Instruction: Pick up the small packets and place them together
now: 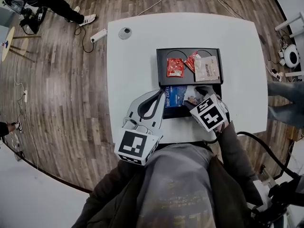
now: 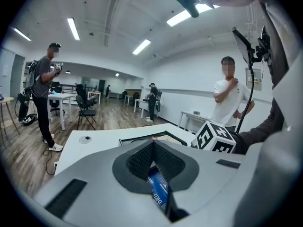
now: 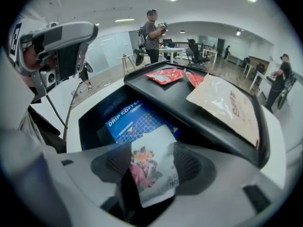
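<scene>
On the white table [image 1: 133, 80] sits a black plastic tray [image 1: 159, 65], rectangular and split by a raised ridge into a far and a near compartment. Five packets are in it.

The far compartment holds three. A crinkled, glossy red sachet [image 1: 174, 67] lies with its long axis pointing away from the person. A second red sachet [image 1: 191, 60] lies skewed beside it. A larger flat beige pouch [image 1: 207, 69] overlaps that second sachet's edge.

The near compartment holds two. The blue drip-coffee packet [image 1: 175, 97] is smooth, with a fine grid pattern, and its lettered edge runs away from the person along the tray's left side. The left gripper [image 2: 152, 143] has its jaws pressed together on that lettered edge.

A white floral packet [image 3: 151, 174], slim and oblong, rests on the blue one. Its long axis lies along the jaws of the right gripper [image 3: 154, 157] and points toward the ridge. Those jaws stand spread, with one ribbed black pad on each side of the packet and neither pressing it.
</scene>
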Demonstrator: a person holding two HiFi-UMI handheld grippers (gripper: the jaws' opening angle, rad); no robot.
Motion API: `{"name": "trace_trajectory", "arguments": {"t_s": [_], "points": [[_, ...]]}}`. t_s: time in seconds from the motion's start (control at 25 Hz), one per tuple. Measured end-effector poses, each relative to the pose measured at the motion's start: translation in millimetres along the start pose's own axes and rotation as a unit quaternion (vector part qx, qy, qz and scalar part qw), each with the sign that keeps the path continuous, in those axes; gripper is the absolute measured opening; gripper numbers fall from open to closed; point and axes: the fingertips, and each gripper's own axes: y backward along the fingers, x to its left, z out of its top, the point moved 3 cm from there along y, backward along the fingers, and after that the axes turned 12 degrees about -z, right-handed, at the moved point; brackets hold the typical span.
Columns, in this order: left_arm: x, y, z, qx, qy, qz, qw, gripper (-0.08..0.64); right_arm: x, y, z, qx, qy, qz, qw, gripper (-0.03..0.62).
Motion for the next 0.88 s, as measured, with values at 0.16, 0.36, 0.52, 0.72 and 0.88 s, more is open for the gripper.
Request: {"name": "trace_trajectory", "arguments": {"t_s": [0.16,0.36,0.52,0.72,0.88], "points": [[0.9,-2.1,-0.1,0.003,0.002,0.0,1.0,0.0,-1.0,1.5,-1.4,0.002,0.005,-0.011,1.0,0.264],[0.4,-5.7,0.2,0.002,0.0,-0.002,1.0,0.0,-3.2,0.8,-1.4,-0.005,0.026,-0.024,0.999,0.11],[-5.5,-2.9,0.6,0.002,-0.002,-0.006,1.0,0.0,-1.9,5.2,-0.4,-0.012,0.031,-0.032,0.999,0.079],[-10.4,0.4,1.4,0.0,-0.007,-0.007,1.0,0.0,0.7,22.5,7.3,-0.04,0.031,-0.043,0.998,0.054],[-16.4,2.1,3.8,-0.01,-0.015,-0.013,0.9997,0.0,8.8,38.7,15.5,-0.059,0.039,-0.043,0.997,0.052]]}}
